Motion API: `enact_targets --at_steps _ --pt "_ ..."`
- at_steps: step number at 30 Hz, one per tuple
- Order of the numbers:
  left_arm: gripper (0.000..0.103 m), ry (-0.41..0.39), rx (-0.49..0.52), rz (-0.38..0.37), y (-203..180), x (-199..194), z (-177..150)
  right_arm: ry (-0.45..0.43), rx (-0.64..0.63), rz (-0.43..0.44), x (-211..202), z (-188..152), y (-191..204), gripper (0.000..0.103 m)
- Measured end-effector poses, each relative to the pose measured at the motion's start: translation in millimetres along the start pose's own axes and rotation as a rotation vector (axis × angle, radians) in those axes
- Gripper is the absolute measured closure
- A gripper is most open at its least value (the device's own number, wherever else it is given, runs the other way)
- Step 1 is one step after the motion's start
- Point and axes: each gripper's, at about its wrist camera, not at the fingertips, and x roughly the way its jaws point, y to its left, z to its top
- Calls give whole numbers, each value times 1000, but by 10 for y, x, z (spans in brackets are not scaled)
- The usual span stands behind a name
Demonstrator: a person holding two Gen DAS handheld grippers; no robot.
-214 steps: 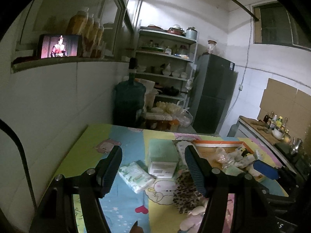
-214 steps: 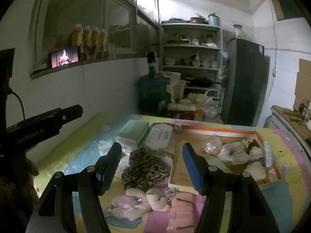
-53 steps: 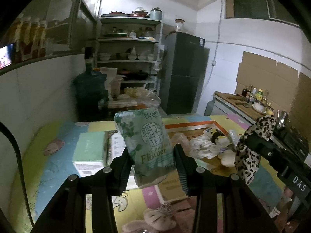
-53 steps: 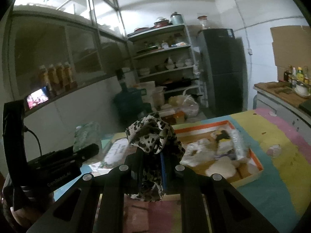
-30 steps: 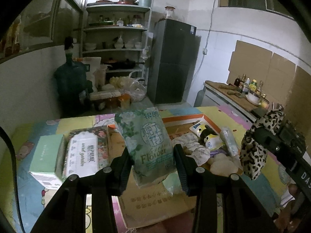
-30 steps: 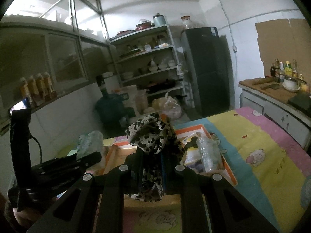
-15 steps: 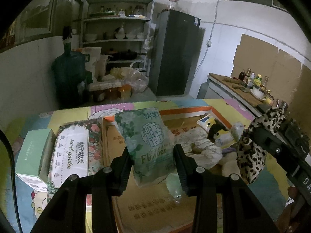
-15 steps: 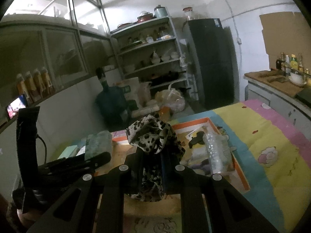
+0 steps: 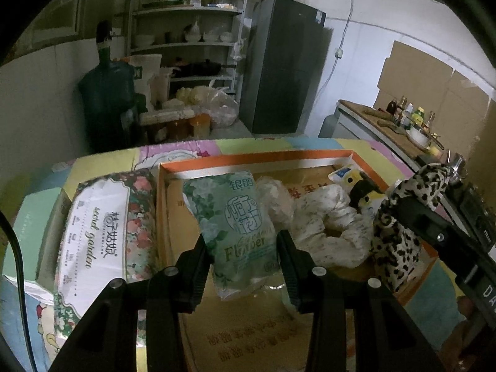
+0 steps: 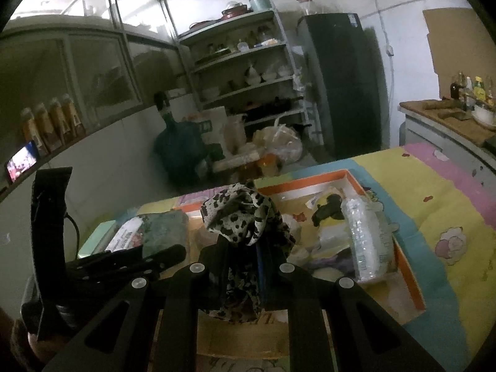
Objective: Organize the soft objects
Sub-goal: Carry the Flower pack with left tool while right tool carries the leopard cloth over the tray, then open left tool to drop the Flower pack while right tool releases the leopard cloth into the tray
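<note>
My left gripper is shut on a green floral tissue pack, held upright over the left part of an orange-rimmed cardboard tray. In the right wrist view the same pack shows at the left, above the left gripper's arm. My right gripper is shut on a leopard-print cloth, which hangs over the tray; it shows at the right of the left wrist view as the leopard cloth. Inside the tray lie a white patterned cloth, a plush toy and a clear plastic bottle.
A flowered tissue pack and a pale green box lie left of the tray on the cartoon-print tablecloth. Beyond the table stand a water jug, shelves, a dark fridge and a counter with bottles.
Both grippers have sunk and moved forward over the tray, each keeping its grip. The tray and the flowered pack now look larger and closer.
</note>
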Motion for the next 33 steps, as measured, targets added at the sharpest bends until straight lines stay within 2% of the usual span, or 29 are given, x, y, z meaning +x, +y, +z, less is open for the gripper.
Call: enact_targets --at_steps 6,24,27,29,32,33 --pt "60 31 1 0 -16 102 0 27 -1 11 137 3 -15 88" --pt "59 19 11 14 -57 115 -12 53 6 11 225 -36 -62 85" --pt "58 17 9 13 -59 114 -12 48 11 12 222 -39 -75 77" --pt "57 14 1 5 -56 102 -6 39 15 10 221 -31 -76 68" --pt "50 5 1 -3 -50 57 -2 25 18 8 195 -25 -91 55" --pt "45 0 1 -6 -43 39 2 18 20 7 182 -23 -94 54"
